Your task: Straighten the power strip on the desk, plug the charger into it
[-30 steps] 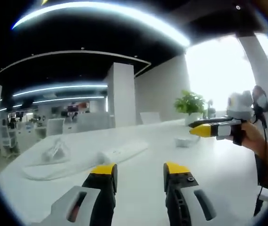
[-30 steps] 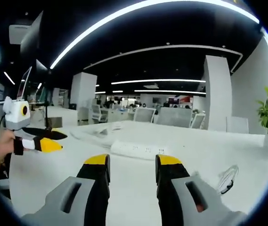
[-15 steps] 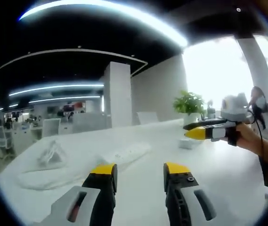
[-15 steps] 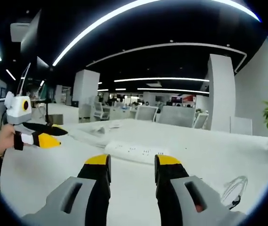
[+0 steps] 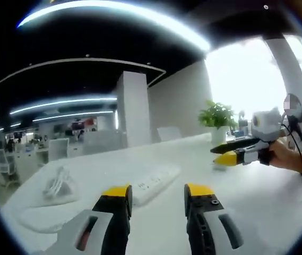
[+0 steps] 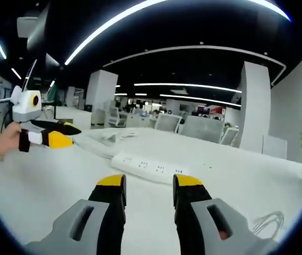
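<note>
A white power strip (image 5: 153, 182) (image 6: 149, 167) lies on the white desk (image 5: 246, 196) (image 6: 39, 180), just beyond the yellow tips of both grippers. My left gripper (image 5: 156, 192) stands open over the desk with nothing between its jaws. My right gripper (image 6: 144, 181) is open and empty too, close to the strip's near side. The left gripper (image 6: 60, 135) comes into the right gripper view from the left, held by a hand. From the right, the right gripper (image 5: 230, 154) enters the left gripper view. A coiled white cable (image 6: 270, 224) lies at the lower right.
A clear bag (image 5: 59, 183) rests on a folded white cloth (image 5: 44, 217) at the desk's left. A potted plant (image 5: 218, 118) stands at the far edge. Office chairs (image 6: 196, 129), pillars (image 5: 135, 109) and other desks lie beyond.
Both grippers have come closer to the power strip, which looks larger and nearer in both views. The jaws stay open. The cable has slid toward the lower right in the right gripper view.
</note>
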### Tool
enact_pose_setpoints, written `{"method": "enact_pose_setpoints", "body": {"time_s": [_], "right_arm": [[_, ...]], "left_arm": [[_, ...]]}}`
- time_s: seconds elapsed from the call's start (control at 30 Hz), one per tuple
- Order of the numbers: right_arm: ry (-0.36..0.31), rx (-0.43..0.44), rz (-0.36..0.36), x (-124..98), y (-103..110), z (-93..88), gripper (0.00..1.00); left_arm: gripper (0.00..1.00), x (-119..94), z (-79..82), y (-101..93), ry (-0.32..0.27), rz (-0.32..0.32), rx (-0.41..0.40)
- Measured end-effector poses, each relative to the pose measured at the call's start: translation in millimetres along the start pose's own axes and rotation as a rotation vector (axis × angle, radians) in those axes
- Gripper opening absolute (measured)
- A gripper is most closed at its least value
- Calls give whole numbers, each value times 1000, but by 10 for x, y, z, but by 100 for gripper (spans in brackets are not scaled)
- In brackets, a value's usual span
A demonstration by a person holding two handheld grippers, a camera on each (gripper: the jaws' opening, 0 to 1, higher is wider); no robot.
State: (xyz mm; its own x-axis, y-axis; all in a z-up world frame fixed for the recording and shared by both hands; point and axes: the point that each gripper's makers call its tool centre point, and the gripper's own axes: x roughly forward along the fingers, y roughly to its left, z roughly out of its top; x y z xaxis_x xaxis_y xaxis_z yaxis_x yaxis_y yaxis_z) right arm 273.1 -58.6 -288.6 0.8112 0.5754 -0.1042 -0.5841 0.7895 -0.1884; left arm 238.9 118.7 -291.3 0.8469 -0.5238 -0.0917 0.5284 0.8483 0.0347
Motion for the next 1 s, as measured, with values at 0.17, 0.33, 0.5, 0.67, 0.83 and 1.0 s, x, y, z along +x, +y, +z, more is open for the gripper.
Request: {"method": "enact_pose_setpoints", "body": {"time_s": [0.17,0.33,0.5,0.67,0.83,1.0], "right_arm": [[-5,16,8,87,-33,18,34],[-18,18,-6,150,-104,50,33],[-16,53,-9,254,-204,24,34],[13,46,-5,349,-284,-73,33],[19,50,-16,397,-399,-140,33],[48,47,-1,455,-422,-225,33]], "left_arm": [[40,68,36,52,-12,-6,-7],[41,147,-6,113,20,-11,14],[41,244,-37,154,37,-36,15],[40,319,-92,193,67,-46,33],[41,407,-184,197,107,-73,39],[41,475,-285,225,143,-78,33]]}}
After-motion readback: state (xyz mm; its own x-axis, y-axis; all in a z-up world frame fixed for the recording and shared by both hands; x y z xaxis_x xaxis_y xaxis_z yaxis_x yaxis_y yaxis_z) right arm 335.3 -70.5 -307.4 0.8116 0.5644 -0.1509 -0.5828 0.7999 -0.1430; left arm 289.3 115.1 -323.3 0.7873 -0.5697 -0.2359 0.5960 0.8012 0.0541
